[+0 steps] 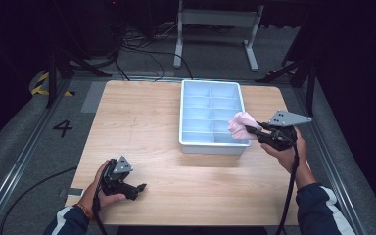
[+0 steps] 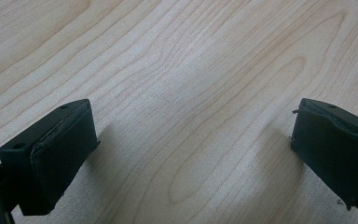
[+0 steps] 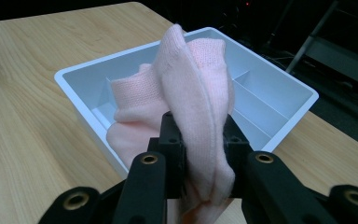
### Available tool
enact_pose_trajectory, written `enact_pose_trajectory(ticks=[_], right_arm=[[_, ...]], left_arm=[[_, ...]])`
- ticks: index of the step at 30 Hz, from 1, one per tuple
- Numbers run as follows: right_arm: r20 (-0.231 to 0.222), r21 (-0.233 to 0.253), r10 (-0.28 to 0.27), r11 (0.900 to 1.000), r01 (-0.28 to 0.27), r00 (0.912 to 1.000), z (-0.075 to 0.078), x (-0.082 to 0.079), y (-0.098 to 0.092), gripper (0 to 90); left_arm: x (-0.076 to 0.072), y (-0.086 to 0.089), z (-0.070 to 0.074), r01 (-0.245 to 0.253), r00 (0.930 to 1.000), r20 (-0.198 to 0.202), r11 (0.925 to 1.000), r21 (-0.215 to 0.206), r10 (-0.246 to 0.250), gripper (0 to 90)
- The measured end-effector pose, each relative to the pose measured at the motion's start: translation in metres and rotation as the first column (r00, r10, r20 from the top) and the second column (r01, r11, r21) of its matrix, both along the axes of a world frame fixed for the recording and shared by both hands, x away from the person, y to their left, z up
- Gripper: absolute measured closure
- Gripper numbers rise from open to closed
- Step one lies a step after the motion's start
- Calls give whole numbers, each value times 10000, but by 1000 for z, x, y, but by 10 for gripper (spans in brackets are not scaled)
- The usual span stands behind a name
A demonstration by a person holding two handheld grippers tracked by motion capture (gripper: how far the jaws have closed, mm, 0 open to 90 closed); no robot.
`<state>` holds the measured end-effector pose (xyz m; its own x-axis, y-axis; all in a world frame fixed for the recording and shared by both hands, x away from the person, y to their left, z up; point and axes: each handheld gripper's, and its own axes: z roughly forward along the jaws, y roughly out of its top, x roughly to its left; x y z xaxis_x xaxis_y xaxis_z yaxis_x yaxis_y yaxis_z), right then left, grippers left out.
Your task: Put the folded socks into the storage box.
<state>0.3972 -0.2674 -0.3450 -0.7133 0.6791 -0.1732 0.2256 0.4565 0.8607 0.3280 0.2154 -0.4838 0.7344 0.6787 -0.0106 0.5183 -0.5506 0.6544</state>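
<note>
Pink sock (image 3: 191, 98) clamped in right gripper (image 3: 204, 156) over white tray (image 3: 289, 107); left gripper (image 2: 191, 154) spread apart above surface (image 2: 177, 70).

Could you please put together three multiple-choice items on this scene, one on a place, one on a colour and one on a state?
1. Where is the pink cloth?
A. flat on the table by the left gripper
B. held over the near right corner of the divided tray
C. on the floor

2. What colour is the divided tray?
A. pale blue-white
B. red
C. black

3. How do the jaws of the left gripper stand?
A. shut on the cloth
B. shut on nothing
C. wide apart over bare wood

Answers:
1 B, the right gripper pinches the cloth just above the tray's near right corner.
2 A, its rim and dividers look pale blue-white in the high view.
3 C, the left gripper view has bare table between its two jaws.
</note>
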Motion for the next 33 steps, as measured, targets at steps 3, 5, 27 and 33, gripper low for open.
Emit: enact_pose_trajectory(ticks=[3, 5, 27, 33], right_arm=[[22, -82, 9, 10000, -9, 10000, 1, 3, 2, 760], [-9, -97, 14, 10000, -15, 10000, 1, 6, 4, 760], [-366, -782, -240, 9967, 211, 9990, -12, 38, 22, 760], [-501, -1003, -303, 9946, 252, 9983, -20, 47, 26, 760]], left_arm=[[0, 0, 0, 1, 10000, 1, 10000, 3, -1, 3], [0, 0, 0, 9, 10000, 8, 10000, 4, -9, 3], [0, 0, 0, 18, 10000, 6, 10000, 0, -18, 3], [0, 0, 0, 16, 10000, -2, 10000, 2, -16, 3]])
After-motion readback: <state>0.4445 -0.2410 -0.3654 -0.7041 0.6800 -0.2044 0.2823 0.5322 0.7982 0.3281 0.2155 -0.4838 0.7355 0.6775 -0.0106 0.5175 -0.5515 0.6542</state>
